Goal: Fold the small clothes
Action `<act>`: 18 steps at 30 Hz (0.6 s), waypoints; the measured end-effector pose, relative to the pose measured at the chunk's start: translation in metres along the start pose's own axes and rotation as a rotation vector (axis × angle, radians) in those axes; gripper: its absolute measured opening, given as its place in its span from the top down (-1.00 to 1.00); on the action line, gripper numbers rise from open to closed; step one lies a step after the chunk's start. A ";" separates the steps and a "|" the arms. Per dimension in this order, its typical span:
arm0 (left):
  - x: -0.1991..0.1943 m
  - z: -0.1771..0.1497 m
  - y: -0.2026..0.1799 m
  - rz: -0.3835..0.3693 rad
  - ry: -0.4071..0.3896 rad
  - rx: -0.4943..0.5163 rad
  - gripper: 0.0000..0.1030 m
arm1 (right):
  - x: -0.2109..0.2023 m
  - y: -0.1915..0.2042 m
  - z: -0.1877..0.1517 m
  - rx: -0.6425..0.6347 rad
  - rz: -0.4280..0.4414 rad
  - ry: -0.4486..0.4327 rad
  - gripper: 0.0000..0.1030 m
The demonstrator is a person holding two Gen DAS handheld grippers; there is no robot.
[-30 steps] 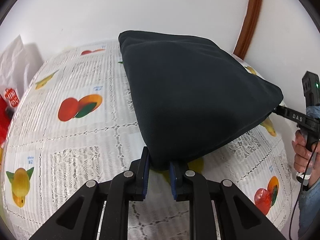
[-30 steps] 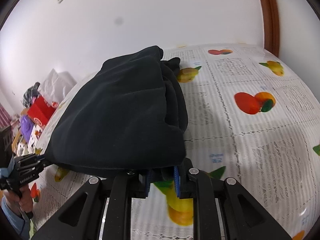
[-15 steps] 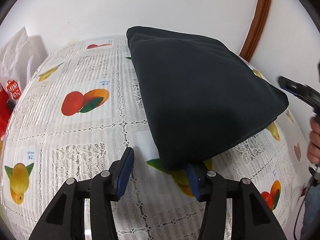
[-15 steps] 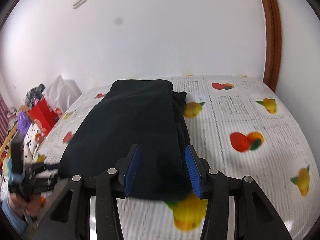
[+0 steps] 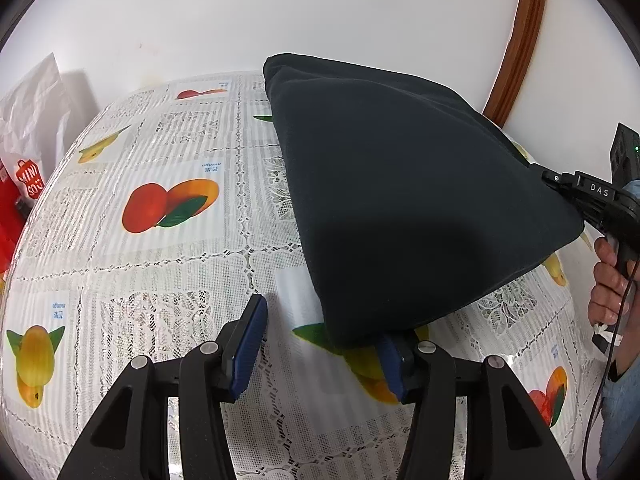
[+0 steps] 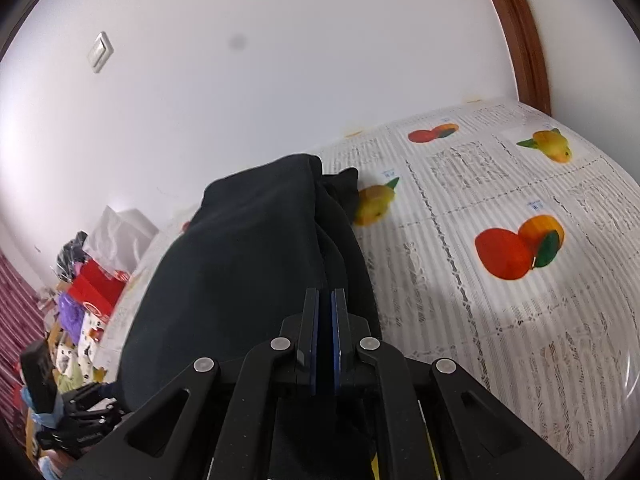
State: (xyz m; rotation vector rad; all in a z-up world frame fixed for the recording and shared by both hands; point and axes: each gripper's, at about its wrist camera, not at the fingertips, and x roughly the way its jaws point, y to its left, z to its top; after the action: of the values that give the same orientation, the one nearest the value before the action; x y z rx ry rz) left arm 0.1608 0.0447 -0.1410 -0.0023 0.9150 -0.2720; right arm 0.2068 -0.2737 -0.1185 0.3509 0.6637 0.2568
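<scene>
Left gripper [image 5: 320,344] released, jaws just spread; folded dark garment [image 5: 400,200] on tablecloth [image 5: 168,280] | right gripper [image 6: 324,308] just clenched, nothing visibly pinched

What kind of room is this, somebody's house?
Probably a room in a home. A table wears a fruit-print lace tablecloth, a folded dark garment lies on it, and shopping bags and clutter pile up beside a plain white wall.

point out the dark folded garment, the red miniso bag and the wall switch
dark folded garment [image 5: 400,208], left wrist view, middle of its top face
red miniso bag [image 5: 24,184], left wrist view, on its white lettering
wall switch [image 6: 100,52], right wrist view, centre of the plate
</scene>
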 end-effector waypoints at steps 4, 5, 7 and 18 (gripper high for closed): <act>-0.001 0.001 -0.001 0.004 0.010 -0.006 0.02 | 0.001 0.010 0.002 -0.030 -0.042 0.010 0.88; -0.002 0.001 -0.001 0.005 0.014 -0.009 0.02 | 0.002 0.012 0.001 -0.048 -0.062 0.015 0.87; -0.004 0.001 -0.001 0.003 0.020 -0.012 0.02 | 0.000 0.017 -0.002 -0.093 -0.109 0.024 0.86; -0.044 -0.018 0.007 -0.073 -0.036 -0.038 -0.14 | -0.030 0.023 -0.020 -0.170 -0.191 0.041 0.70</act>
State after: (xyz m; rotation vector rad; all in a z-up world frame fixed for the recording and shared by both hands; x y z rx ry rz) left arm 0.1227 0.0635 -0.1185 -0.0751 0.8847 -0.3213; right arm 0.1686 -0.2588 -0.1073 0.1189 0.7055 0.1372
